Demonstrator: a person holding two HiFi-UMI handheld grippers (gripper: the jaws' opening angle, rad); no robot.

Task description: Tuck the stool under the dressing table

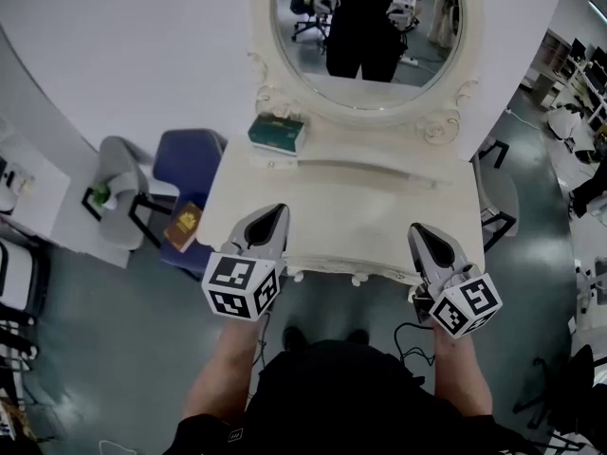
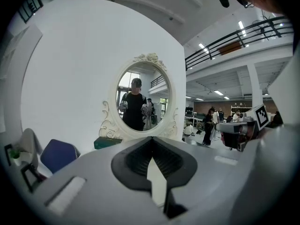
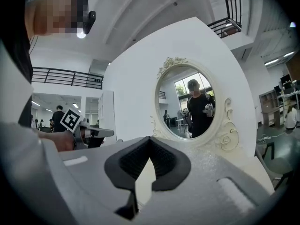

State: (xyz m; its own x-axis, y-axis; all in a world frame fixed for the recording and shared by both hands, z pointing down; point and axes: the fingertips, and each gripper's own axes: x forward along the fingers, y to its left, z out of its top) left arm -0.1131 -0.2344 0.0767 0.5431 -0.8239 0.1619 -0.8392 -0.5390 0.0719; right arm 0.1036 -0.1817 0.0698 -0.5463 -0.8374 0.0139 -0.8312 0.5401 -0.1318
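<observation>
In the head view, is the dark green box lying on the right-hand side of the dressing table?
No, the dark green box lies at the left rear of the dressing table, beside the mirror frame.

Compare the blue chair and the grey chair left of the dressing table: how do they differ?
The blue chair stands right next to the dressing table; the grey chair stands further left, beyond it. The blue chair has a brown book on its seat; the grey chair has none, only a small green thing by its arm. Both stand on the floor left of the table.
</observation>
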